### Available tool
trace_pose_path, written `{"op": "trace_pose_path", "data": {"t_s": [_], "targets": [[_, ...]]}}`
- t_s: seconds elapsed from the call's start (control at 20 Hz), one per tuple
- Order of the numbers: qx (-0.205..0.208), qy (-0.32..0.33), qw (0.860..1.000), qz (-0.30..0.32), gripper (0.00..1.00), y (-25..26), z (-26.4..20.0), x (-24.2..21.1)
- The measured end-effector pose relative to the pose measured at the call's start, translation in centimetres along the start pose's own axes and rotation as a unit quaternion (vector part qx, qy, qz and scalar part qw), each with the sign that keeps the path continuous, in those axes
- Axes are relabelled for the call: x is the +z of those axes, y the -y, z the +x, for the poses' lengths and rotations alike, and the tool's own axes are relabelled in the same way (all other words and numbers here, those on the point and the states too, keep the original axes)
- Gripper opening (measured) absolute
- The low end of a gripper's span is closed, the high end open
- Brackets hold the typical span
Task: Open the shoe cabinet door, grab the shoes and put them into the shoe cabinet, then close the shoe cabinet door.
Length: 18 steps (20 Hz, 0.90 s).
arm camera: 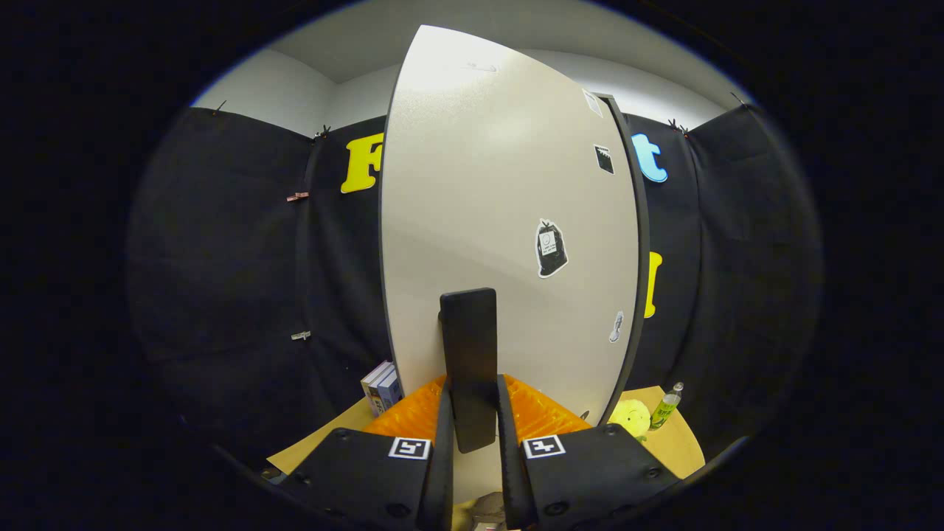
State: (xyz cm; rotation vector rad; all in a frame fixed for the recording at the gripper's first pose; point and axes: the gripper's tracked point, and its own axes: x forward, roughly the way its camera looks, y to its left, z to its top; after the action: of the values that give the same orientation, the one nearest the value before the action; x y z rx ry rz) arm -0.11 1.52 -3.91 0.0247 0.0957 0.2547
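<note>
The shoe cabinet door (487,184) is a tall pale panel with a few small stickers, standing close ahead of me. A dark edge runs down its right side. A black upright bar handle (468,339) is mounted on its lower part. My gripper (474,387) is shut on this handle, one finger pressing on each side of the bar's lower half. I cannot tell from here whether the door is ajar or closed.
A wooden tabletop (675,446) lies below the door. On it are a couple of small boxes (381,387) left of the door, and a yellow plush toy (630,417) and a green bottle (666,405) to its right. Black cloth walls surround the booth.
</note>
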Motion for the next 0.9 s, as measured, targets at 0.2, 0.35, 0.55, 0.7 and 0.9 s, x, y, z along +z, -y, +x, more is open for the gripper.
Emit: {"op": "trace_pose_path", "data": {"t_s": [0.2, 0.35, 0.55, 0.7, 0.9], "targets": [[0.006, 0.002, 1.000, 0.000, 0.31, 1.9, -2.0, 0.1], [0.005, 0.002, 1.000, -0.004, 0.31, 3.5, -3.4, 0.2], [0.002, 0.007, 1.000, -0.005, 0.30, 5.5, -4.7, 0.3], [-0.011, 0.008, 1.000, -0.007, 0.30, 7.4, -5.8, 0.4], [-0.030, 0.014, 0.999, 0.019, 0.30, 9.6, -7.2, 1.0]]}}
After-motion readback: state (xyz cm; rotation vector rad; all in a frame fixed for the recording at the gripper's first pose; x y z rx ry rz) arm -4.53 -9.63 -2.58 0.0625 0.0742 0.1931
